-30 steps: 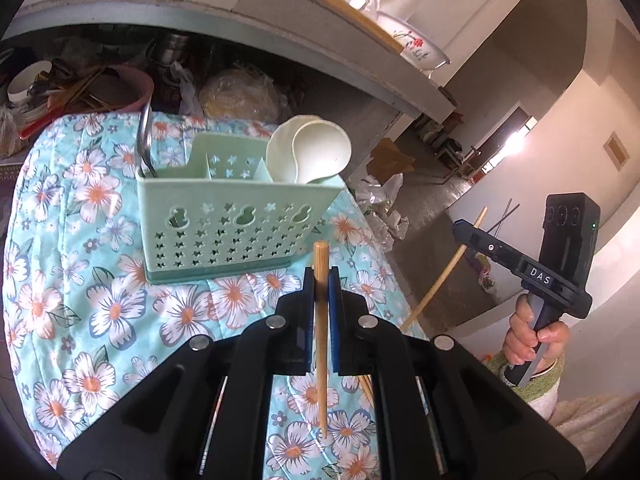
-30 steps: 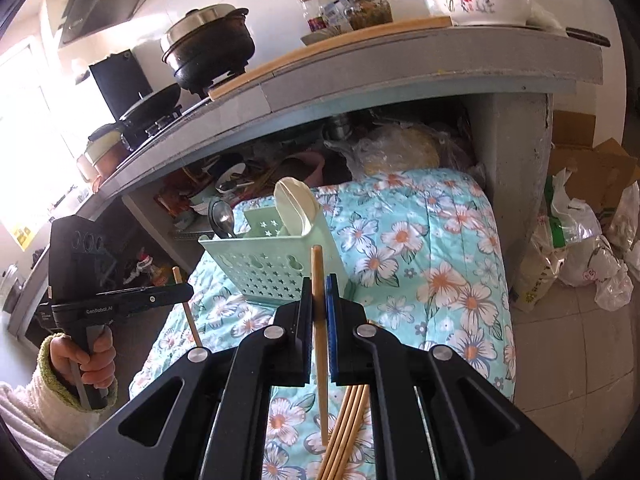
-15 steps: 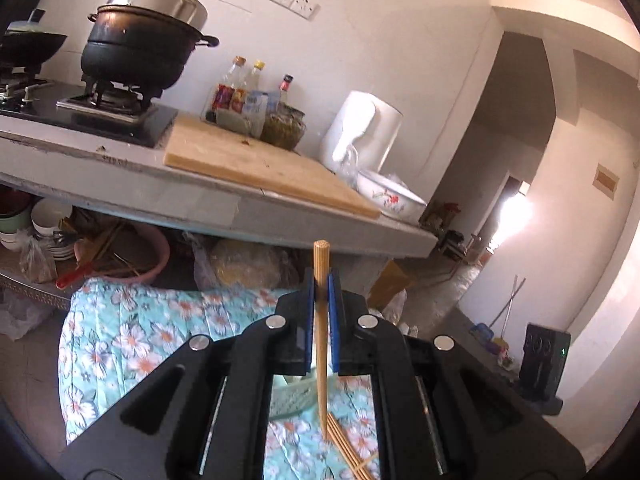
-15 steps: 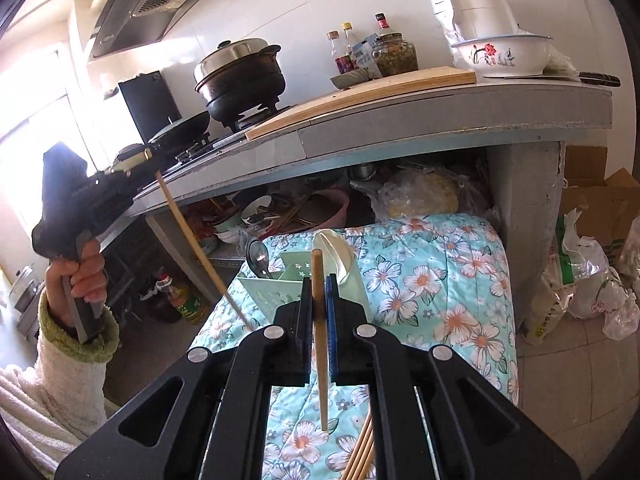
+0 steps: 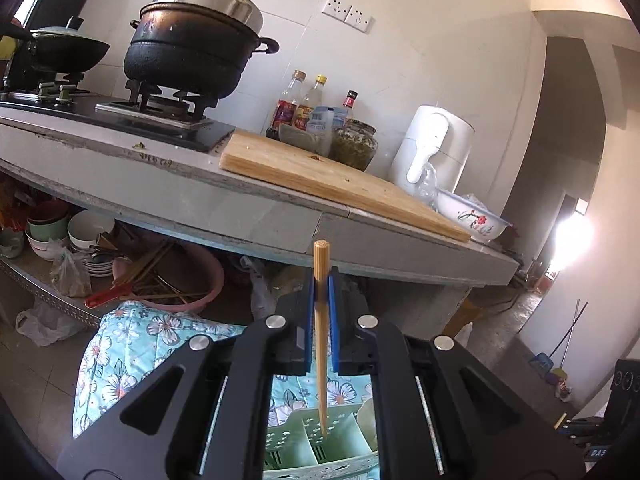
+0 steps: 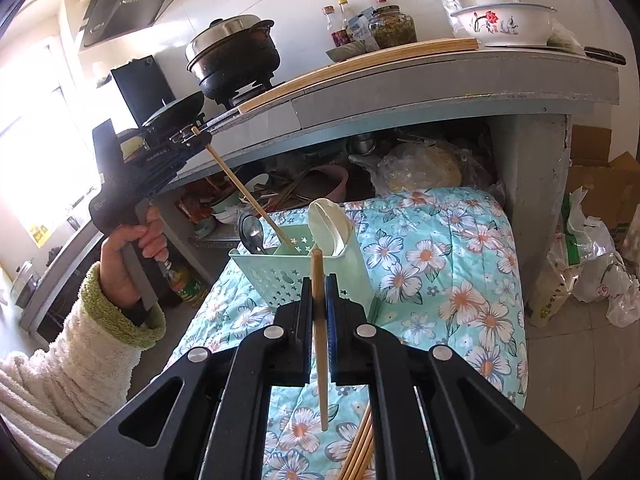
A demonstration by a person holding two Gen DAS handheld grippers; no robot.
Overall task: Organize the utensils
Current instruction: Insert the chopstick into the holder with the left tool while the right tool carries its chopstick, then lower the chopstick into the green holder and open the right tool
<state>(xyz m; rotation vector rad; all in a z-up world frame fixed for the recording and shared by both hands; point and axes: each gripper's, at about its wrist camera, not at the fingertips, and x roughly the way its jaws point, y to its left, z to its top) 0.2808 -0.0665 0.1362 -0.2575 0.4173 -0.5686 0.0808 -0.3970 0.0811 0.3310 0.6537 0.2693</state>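
Only legible text – white letters "DAS" on black gripper body point(image 5: 600, 453) at lower right edge of left wrist view. Bottle labels point(image 5: 298, 114) – too small to read.

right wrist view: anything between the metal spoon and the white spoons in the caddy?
Yes: the left tool's chopstick, tip down in the caddy, between metal spoon and white spoons.

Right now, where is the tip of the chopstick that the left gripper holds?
In the right wrist view, the left gripper holds its chopstick slanting down, tip inside the green utensil caddy, between the metal spoon and the white spoons.
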